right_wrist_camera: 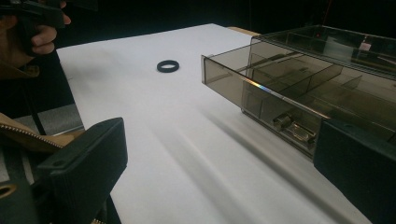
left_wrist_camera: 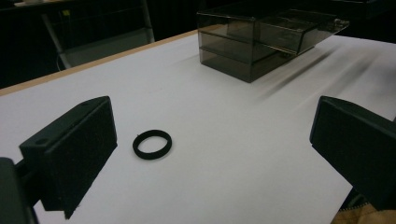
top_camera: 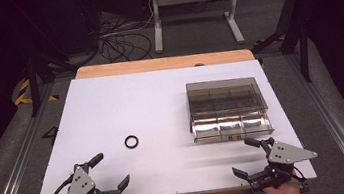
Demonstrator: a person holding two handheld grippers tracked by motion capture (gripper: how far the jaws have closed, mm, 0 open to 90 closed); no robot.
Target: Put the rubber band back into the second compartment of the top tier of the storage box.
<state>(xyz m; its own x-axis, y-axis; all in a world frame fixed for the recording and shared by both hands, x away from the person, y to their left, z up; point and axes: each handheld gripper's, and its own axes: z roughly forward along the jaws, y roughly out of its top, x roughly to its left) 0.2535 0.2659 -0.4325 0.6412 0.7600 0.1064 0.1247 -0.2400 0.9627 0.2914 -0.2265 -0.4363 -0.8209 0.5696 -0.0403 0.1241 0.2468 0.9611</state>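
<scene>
A small black ring (top_camera: 131, 142) lies flat on the white table (top_camera: 125, 103), left of centre. At the right stands a smoky transparent organizer box (top_camera: 226, 101) whose lower drawer (top_camera: 231, 128) is pulled out toward me. My left gripper (top_camera: 109, 171) rests at the near left edge, open and holding nothing, with the ring (left_wrist_camera: 152, 144) a short way ahead between its jaws. My right gripper (top_camera: 246, 157) is open at the near right edge, just in front of the drawer (right_wrist_camera: 280, 93). The ring (right_wrist_camera: 167, 66) lies far to its left.
A wooden board edge (top_camera: 163, 63) runs behind the white surface. Metal rails flank the table, and a white stand with cables (top_camera: 122, 40) sits on the floor beyond. A hand (right_wrist_camera: 32, 32) holding the other gripper appears at the right gripper view's upper left.
</scene>
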